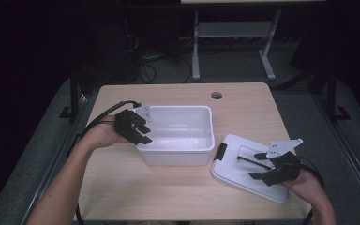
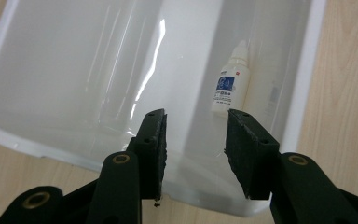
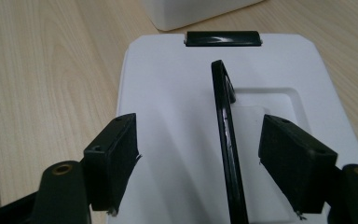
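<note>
A white plastic bin [image 1: 176,108] stands in the middle of the table. My left gripper [image 1: 143,133] hovers over its left rim. In the left gripper view its jaws [image 2: 196,116] stand apart with nothing between them, above the bin [image 2: 307,70]. A small white dropper bottle [image 2: 230,84] with a blue label lies on the bin's floor against a wall. The bin's white lid [image 1: 236,164] lies flat to the right. My right gripper [image 1: 258,165] is over it, open [image 3: 198,126]. The lid's [image 3: 168,93] thin black handle [image 3: 223,116] stands raised between the jaws, nearer the right one, touched by neither.
The wooden table [image 1: 168,187] has a round cable hole [image 1: 216,95] at the back. A black latch [image 1: 221,151] sits on the lid's edge nearest the bin. Beyond the table stands another desk's metal frame [image 1: 196,47] on a dark floor.
</note>
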Available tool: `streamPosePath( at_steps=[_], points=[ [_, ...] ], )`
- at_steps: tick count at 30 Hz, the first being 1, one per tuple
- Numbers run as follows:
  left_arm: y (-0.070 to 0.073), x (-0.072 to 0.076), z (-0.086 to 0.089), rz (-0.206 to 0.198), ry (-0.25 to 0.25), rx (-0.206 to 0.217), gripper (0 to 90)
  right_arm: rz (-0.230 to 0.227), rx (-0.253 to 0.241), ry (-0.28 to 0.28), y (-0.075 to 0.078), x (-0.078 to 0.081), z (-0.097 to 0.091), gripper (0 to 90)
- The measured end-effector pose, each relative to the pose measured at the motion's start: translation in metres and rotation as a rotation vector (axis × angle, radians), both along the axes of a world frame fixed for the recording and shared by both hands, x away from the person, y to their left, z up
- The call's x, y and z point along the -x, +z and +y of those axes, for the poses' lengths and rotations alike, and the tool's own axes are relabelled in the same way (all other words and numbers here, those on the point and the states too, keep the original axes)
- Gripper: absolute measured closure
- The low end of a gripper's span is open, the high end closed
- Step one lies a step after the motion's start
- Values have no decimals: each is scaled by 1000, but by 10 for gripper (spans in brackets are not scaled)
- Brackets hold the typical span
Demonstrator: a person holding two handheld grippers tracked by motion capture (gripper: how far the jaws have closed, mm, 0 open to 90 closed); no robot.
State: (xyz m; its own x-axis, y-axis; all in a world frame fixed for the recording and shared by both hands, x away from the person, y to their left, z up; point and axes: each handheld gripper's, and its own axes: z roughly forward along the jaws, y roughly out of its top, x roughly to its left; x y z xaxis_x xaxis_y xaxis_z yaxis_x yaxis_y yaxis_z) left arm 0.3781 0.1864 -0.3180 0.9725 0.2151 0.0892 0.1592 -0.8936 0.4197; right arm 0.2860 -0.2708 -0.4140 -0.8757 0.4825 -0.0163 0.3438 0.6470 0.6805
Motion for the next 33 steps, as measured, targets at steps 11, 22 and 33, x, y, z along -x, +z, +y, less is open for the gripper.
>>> streamPosePath(
  at_steps=[11,22,33],
  points=[
    [21,26,11,-33,-11,8,561,-4,14,0,2,1,2,275],
    [30,55,23,-64,-19,-3,539,-6,25,2,4,3,4,275],
    [19,83,34,-60,-25,-15,525,-16,44,8,6,4,8,276]
  ],
)
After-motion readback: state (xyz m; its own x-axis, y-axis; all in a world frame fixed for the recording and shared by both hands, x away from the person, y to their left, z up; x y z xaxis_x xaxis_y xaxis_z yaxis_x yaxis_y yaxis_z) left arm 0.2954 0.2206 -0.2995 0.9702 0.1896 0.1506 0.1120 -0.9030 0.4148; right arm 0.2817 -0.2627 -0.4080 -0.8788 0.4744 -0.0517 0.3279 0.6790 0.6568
